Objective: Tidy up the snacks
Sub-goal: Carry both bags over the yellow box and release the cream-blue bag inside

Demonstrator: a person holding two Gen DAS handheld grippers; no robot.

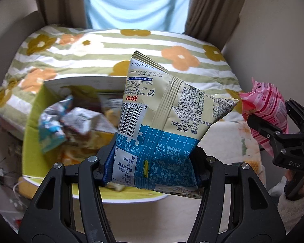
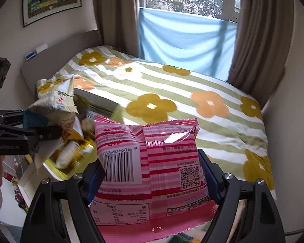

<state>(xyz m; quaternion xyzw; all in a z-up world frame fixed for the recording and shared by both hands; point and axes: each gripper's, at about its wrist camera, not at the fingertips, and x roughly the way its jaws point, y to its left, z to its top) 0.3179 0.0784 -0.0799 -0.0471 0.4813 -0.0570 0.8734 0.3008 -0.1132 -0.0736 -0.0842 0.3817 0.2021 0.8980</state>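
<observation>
Each gripper was clamped on a puffy bag: the left gripper (image 1: pixel 152 166) on the cream-blue bag (image 1: pixel 162 121), the right gripper (image 2: pixel 152 178) on the pink bag (image 2: pixel 150 172). Held only by the lower part, either could slip and fall beside the yellow box (image 1: pixel 30 121) at the bed's near edge.

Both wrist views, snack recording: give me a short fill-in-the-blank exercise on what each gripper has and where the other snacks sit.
1. The left gripper is shut on a cream and ____ snack bag.
2. The right gripper grips a ____ striped packet.
3. More snacks lie in a yellow-green ____ on the bed.
4. The bedcover is printed with ____.

Missing words: blue; pink; box; flowers
</observation>
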